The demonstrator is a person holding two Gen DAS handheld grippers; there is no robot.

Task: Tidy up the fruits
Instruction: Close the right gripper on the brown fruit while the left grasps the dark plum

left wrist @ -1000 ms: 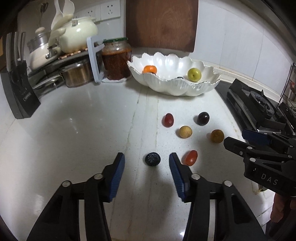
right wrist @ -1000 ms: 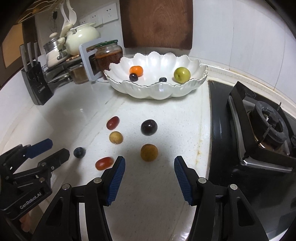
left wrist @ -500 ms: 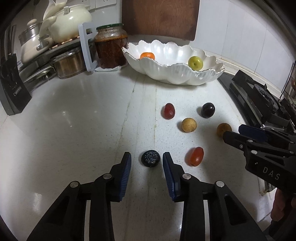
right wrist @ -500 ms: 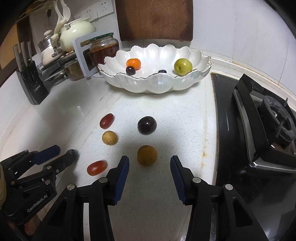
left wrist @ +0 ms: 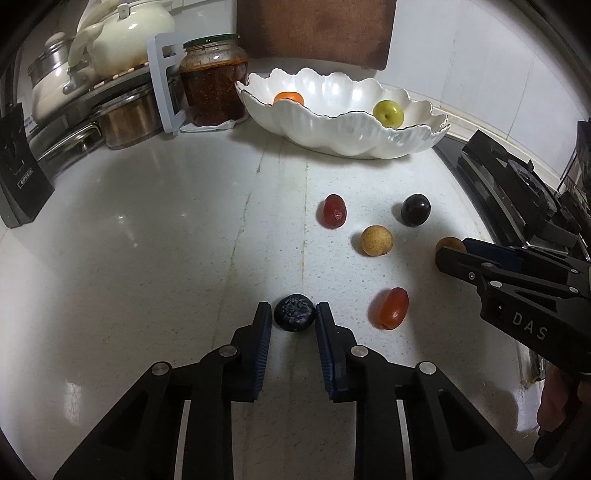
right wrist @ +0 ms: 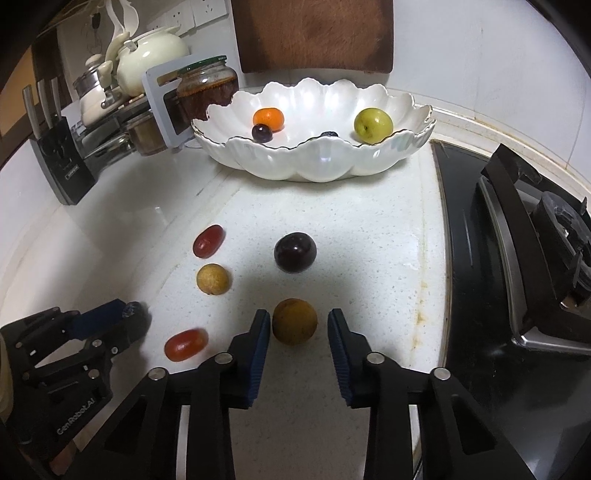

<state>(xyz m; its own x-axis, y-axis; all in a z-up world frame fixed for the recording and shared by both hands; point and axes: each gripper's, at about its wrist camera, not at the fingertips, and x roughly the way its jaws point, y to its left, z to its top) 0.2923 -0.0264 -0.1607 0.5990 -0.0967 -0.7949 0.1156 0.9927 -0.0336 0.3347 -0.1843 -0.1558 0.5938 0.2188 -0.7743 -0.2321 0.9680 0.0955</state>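
- Desk point(left wrist: 147, 229): white speckled stone, glossy, with faint seams running front to back.
- Bowl point(right wrist: 314, 166): one, white, glazed with a pearly sheen, scalloped rim edged with a thin dark line; it stands at the back of the desk.
- Bowl contents, right wrist view: four pieces. One orange citrus point(right wrist: 268, 119), one yellow-green round fruit point(right wrist: 373, 124), one dark glossy grape point(right wrist: 262, 133), one dark berry point(right wrist: 328, 134) mostly hidden behind the rim.
- Loose fruit on the desk: six pieces, all in front of the bowl.
- Two oval red tomatoes, smooth-skinned: far red tomato point(left wrist: 334, 212), near red tomato point(left wrist: 389, 308).
- Two tan, matt, round longans: small longan point(left wrist: 376, 240), large longan point(right wrist: 294, 321).
- One dark plum point(right wrist: 295, 252), round and shiny.
- One blueberry point(left wrist: 294, 316), dark with a rough crown.
- Left tool point(left wrist: 293, 318): black arms, ribbed blue pads; jaws closing on the blueberry, both pads at its sides and the gap nearly gone.
- Right tool point(right wrist: 297, 325): same build; jaws closing around the large longan, the left pad touching or almost touching it, a visible gap at the right pad.
- Background: one glass jar point(left wrist: 213, 79) of dark red preserve with a green lid, one cream teapot point(left wrist: 131, 35), one black knife block point(right wrist: 61, 160), one wooden board point(left wrist: 314, 31), one black gas hob point(right wrist: 517, 258).
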